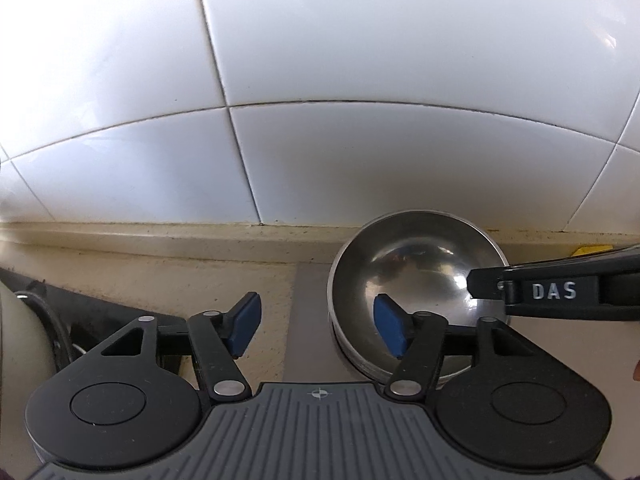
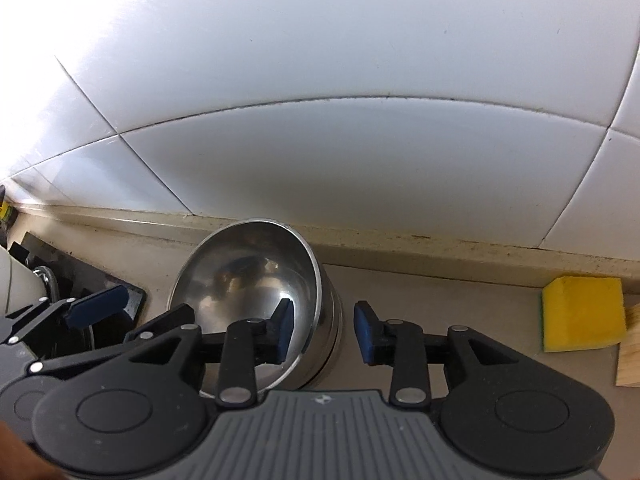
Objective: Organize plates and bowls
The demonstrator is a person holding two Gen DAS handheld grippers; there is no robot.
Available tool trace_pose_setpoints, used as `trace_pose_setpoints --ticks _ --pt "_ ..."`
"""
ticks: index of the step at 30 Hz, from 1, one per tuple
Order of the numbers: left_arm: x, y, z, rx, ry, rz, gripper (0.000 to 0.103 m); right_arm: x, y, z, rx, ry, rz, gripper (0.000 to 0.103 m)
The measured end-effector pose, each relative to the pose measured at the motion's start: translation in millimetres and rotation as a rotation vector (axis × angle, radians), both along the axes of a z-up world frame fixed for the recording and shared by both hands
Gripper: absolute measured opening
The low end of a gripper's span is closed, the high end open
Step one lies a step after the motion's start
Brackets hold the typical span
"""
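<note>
A stack of shiny steel bowls (image 1: 416, 276) stands on the counter close to the tiled wall. The top bowl (image 2: 248, 276) sits tilted in the one below. My left gripper (image 1: 318, 326) is open and straddles the stack's left rim, its right pad inside the bowl, neither pad touching. My right gripper (image 2: 324, 331) is open and straddles the right rim, with a gap showing on both sides of the wall. In the left wrist view a finger (image 1: 488, 284) of the right gripper reaches over the bowl from the right. In the right wrist view one blue-padded finger (image 2: 98, 307) of the left gripper shows at the left.
White wall tiles (image 1: 320, 80) rise just behind the bowls. A grey mat (image 1: 306, 320) lies under the stack. To the left are a black tray (image 1: 100, 312) and a white rounded object (image 1: 20, 340). A yellow sponge (image 2: 582, 312) and a wooden piece (image 2: 630, 352) lie at the right.
</note>
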State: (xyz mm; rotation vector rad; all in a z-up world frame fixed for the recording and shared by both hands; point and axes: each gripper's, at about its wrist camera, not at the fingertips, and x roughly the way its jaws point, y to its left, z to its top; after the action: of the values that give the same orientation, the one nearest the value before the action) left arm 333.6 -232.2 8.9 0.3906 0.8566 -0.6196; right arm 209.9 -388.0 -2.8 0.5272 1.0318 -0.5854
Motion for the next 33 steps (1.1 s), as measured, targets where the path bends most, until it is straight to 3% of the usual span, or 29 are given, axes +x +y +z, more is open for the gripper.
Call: trace_pose_setpoints --ticks 5,8,12,15,20,24,33 --pt "1.2 4.4 3.6 -0.025 0.036 0.015 0.067 -4.7 -0.2 4.5 0.004 -0.004 -0.011 0.018" --pt "4.5 9.8 7.7 -0.06 0.074 0.02 0.079 -9.7 -0.4 8.4 0.019 -0.012 -0.02 0.019" --pt "4.3 12.6 13.8 -0.077 0.075 0.024 0.079 -18.8 -2.4 20.3 0.015 -0.034 -0.028 0.029" --pt "0.6 14.9 14.1 -0.086 0.086 0.007 0.08 -24.4 -3.9 25.0 0.023 -0.052 -0.046 0.031" --pt "0.4 13.7 8.0 -0.107 0.109 0.008 0.084 -27.0 -5.7 21.2 0.071 -0.08 -0.079 0.034" --pt "6.2 15.5 -3.2 -0.109 0.136 0.015 0.086 -20.9 -5.5 12.9 0.074 -0.08 -0.082 0.042" --pt "15.4 14.9 -17.8 -0.12 0.169 0.025 0.086 -8.1 -13.0 -2.4 0.12 -0.089 -0.094 0.043"
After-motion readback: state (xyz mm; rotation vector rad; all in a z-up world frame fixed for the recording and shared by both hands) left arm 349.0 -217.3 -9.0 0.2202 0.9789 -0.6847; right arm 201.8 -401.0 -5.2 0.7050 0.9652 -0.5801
